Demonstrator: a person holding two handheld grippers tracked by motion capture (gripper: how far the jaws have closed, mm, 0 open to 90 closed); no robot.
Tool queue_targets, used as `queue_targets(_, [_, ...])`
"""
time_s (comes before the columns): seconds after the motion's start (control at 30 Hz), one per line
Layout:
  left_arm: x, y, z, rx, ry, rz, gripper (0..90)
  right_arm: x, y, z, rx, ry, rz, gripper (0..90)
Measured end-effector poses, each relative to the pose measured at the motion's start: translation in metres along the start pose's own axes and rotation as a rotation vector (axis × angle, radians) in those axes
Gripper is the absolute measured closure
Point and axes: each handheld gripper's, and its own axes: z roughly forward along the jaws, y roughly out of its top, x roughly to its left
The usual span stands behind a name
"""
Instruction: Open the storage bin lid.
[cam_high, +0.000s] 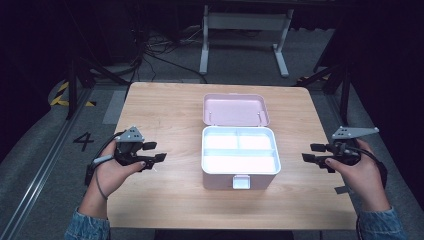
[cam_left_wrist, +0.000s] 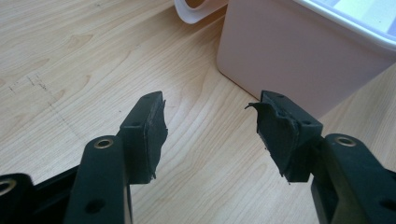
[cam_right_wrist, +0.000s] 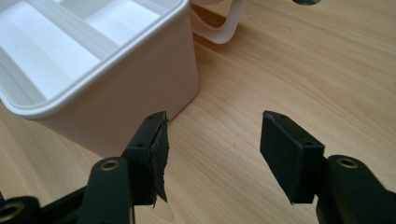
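Table: light wooden table (cam_high: 165, 200) with rounded corners; it stands on a grey floor (cam_high: 35, 150)
On it: pink storage box (cam_high: 220, 180) near the middle; lid (cam_high: 235, 109) open, lying back

High overhead view; gripper views close, low, sharing the box (cam_high: 239, 157).

The left hand-held gripper (cam_high: 156, 152) is held low at the left, its jaws parted and directed inward. The right hand-held gripper (cam_high: 311, 152) is held opposite, jaws likewise parted, nothing gripped.
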Motion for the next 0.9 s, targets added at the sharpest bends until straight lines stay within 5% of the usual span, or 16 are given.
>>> queue_targets(0.43, [-0.001,-0.001,0.005,0.027,-0.011,0.015,42.7,0.001,-0.021,0.027,0.077,-0.003,-0.013,40.3])
queue_targets(0.9, [0.002,-0.005,0.012,0.074,-0.009,0.014,41.4,-0.015,-0.046,0.049,0.148,-0.03,0.014,35.6])
